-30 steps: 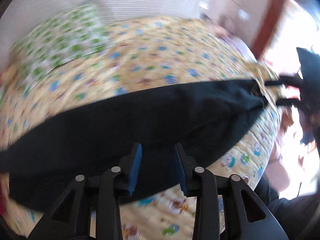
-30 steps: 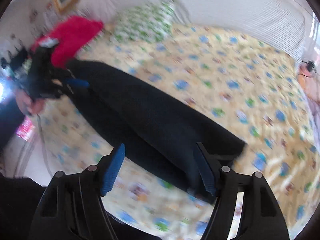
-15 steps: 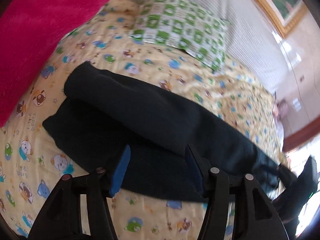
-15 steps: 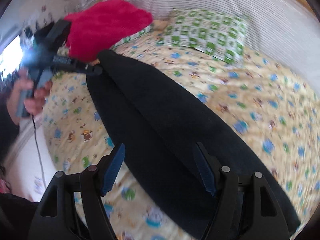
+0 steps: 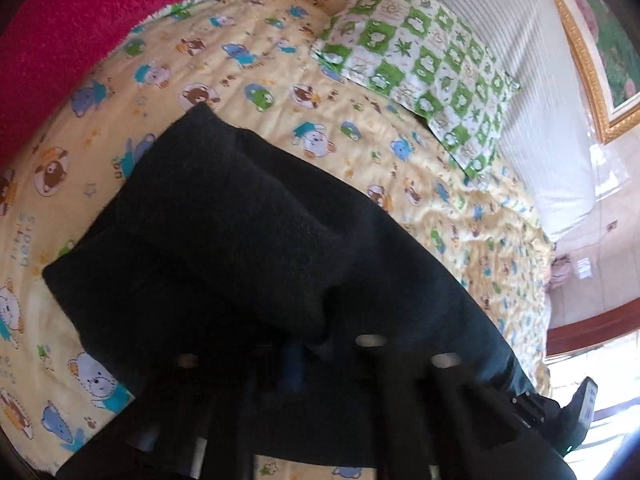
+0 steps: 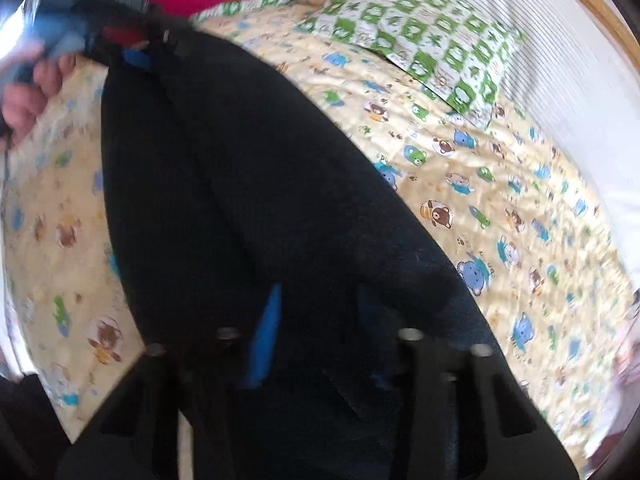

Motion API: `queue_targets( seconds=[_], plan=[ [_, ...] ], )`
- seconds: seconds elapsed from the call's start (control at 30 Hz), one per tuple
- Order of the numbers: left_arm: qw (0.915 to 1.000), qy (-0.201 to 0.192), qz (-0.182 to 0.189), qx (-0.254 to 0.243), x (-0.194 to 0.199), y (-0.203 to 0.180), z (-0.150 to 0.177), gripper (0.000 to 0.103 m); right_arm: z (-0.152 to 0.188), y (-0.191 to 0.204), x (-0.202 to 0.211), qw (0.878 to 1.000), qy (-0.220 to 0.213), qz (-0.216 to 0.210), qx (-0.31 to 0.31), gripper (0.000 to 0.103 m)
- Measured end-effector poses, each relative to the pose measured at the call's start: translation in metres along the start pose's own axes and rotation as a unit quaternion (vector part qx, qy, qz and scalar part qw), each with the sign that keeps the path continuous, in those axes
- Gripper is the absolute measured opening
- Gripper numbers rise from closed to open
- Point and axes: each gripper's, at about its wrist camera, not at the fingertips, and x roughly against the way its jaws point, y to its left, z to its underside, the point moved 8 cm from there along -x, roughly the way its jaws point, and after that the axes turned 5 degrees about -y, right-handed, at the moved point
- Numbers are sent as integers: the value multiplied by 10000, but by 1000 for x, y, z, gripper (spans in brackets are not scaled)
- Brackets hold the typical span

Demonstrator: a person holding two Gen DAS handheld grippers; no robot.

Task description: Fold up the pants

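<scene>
The black pants (image 5: 224,240) lie lengthwise on a yellow bear-print bedspread (image 5: 248,80), one leg folded over the other. My left gripper (image 5: 304,360) is low over the waist end, its fingers dark against the cloth; a fold of cloth sits between them, and I cannot tell whether they are shut. In the right wrist view the pants (image 6: 256,184) run away from me. My right gripper (image 6: 316,332) is open over the cloth at the leg end, blue pads apart. The left gripper (image 6: 136,52) shows at the far end, held by a hand.
A green-and-white checked pillow (image 5: 424,64) lies at the head of the bed against a striped headboard (image 5: 532,92). A bright pink blanket (image 5: 80,16) lies at the left. A framed picture (image 5: 600,40) hangs on the wall. The bed edge is near me.
Both grippers have moved down and closer to the pants. The left gripper's fingers are now on the waist-end cloth. The right gripper's fingers now sit over the leg-end cloth.
</scene>
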Motion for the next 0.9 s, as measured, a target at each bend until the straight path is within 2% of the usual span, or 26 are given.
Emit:
queue_targets(
  seconds=[0.23,0.33,0.4,0.43,0.47,0.5,0.53,0.57,0.77,0.83,0.87,0.9],
  plan=[
    [9982,-399,46,-436,49,-13,4,7,-4,-9,50,9952,-427,-526,-711,0],
    [9982,-398,90,-444,57,-10,8,7,0,-4,63,9947,-505,-600,-658,0],
    [9983,-364,61,-440,55,-9,10,7,3,-2,62,9970,-500,-393,-445,4],
    [9984,-359,57,-434,54,-10,10,7,8,-4,57,9986,-396,-114,-319,9],
    [9984,-359,67,-431,53,-11,10,7,10,-6,52,9991,-338,-6,-254,31],
    [9983,-376,97,-443,54,-13,9,7,13,-6,48,9992,-319,131,-180,57],
    [9981,-391,117,-457,55,-15,8,7,15,-6,47,9991,-340,242,-92,67],
    [9980,-405,143,-466,57,-17,6,7,18,-5,47,9988,-386,300,21,71],
    [9976,-429,300,-457,59,-26,-5,7,41,-18,25,9921,97,1086,626,69],
    [9975,-415,223,-529,55,-27,-6,7,45,-22,20,9901,131,1179,744,63],
    [9975,-405,185,-558,53,-26,-5,7,43,-27,22,9914,61,1145,623,54],
    [9975,-386,158,-573,51,-26,-4,6,41,-32,25,9924,21,1136,463,36]
  ],
)
